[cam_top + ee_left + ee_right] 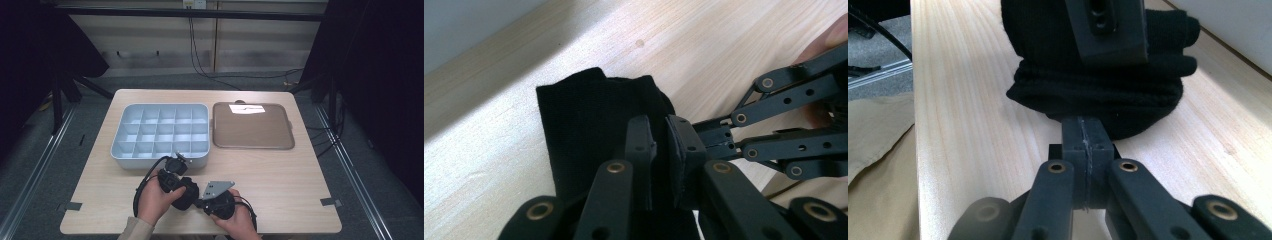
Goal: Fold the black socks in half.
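Both claws at black cloth (184,194): left claw (660,150) pinching it; right claw (1086,145) pressed together, touching it.

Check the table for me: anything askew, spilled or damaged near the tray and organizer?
Nothing stands out. The white compartment organizer and brown tray sit square, side by side, unspilled. The black fabric bundle lies bunched between the left gripper and right gripper, on the wooden table.

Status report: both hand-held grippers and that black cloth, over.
Left hand-held gripper nearly shut on black knitted cloth bundle. Right hand-held gripper shut at bundle's edge. Divided grey tray just beyond, empty.
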`<move>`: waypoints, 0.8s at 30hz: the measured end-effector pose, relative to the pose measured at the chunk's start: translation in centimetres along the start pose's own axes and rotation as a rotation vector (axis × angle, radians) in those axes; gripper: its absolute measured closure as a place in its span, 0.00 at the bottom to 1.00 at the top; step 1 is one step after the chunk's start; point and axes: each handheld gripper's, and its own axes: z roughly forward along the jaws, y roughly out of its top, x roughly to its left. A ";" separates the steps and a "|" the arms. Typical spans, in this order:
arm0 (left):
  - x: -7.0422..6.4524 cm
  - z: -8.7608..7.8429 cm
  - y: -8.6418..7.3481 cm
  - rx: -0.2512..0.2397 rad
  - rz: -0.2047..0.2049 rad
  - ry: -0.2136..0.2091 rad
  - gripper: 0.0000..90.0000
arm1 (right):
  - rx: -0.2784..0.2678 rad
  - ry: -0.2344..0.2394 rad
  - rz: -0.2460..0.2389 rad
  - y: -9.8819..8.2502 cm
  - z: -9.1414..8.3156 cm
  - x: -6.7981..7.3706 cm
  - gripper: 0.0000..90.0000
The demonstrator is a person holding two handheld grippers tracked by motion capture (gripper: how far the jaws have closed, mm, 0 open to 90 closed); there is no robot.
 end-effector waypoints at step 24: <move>0.3 1.0 -0.2 0.018 0.002 0.083 0.92 | 0.002 0.004 0.008 0.0 0.0 0.0 1.00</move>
